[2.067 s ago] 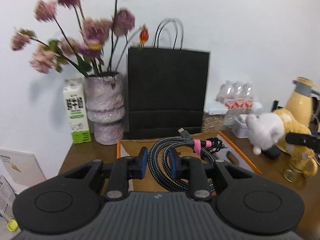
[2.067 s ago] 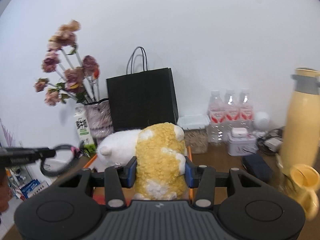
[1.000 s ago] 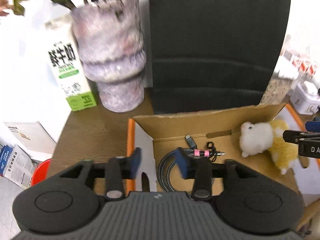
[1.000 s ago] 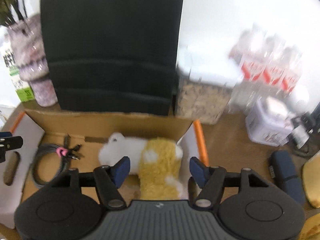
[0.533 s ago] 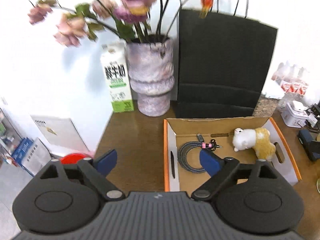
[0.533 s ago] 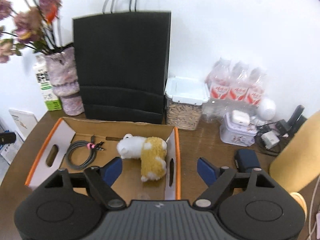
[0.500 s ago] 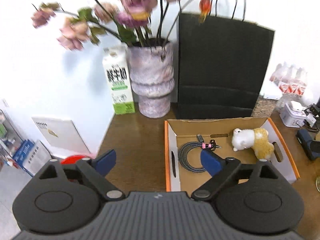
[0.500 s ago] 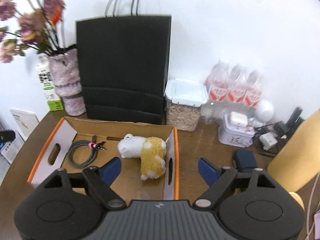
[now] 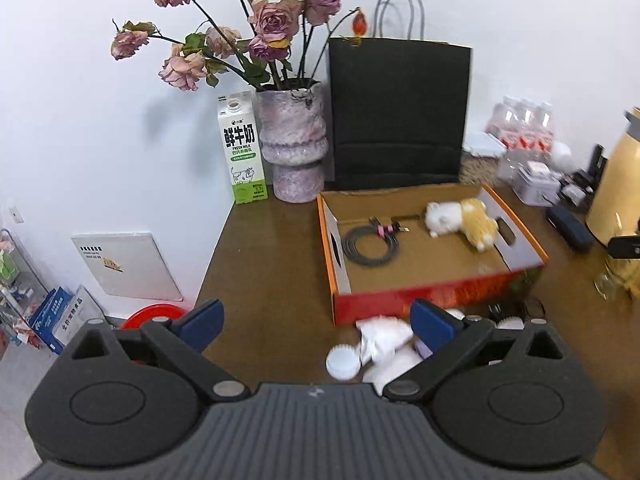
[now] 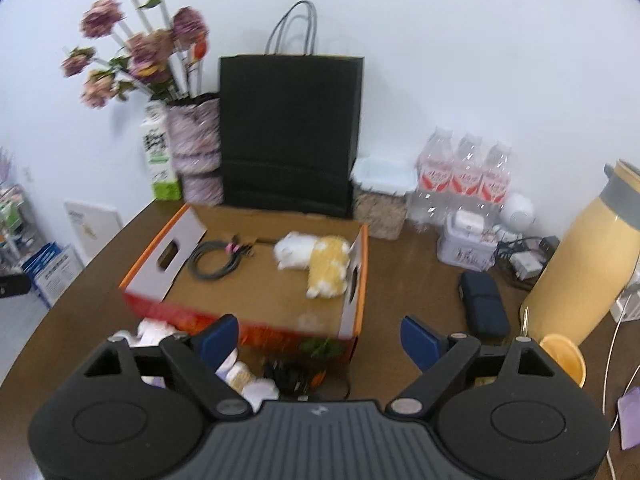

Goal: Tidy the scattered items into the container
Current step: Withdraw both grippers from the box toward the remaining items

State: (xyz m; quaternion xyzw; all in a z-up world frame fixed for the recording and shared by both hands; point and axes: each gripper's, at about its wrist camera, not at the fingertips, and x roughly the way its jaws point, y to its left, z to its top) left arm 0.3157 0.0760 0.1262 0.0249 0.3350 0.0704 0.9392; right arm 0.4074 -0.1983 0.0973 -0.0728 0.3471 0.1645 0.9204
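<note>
A: Where do the left gripper [image 9: 316, 320] and its jaws stand?
B: Spread very wide and still opening, with nothing clamped. The coiled cable [image 9: 370, 242] lies well beyond them, in the left half of the cardboard box [image 9: 334, 248]. A white cap [image 9: 343, 362] and crumpled white items [image 9: 384, 338] lie on the table just before the box's red front wall, near the right finger.
A: And the right gripper [image 10: 320, 334]?
B: Also wide apart, opening a little more, gripping nothing. The plush toy [image 10: 316, 262] rests on its side against the box's right wall, well ahead of the jaws. Small bottles and a dark tangle [image 10: 290, 374] sit on the table between the fingers, blurred.
A: The surroundings?
B: A brown wooden table [image 9: 256, 280] against a white wall. From the left: milk carton [image 9: 242, 150], vase of faded roses [image 9: 292, 140], black paper bag [image 9: 398, 112], a lidded container [image 10: 382, 196], water bottles [image 10: 466, 176], a yellow jug [image 10: 580, 260].
</note>
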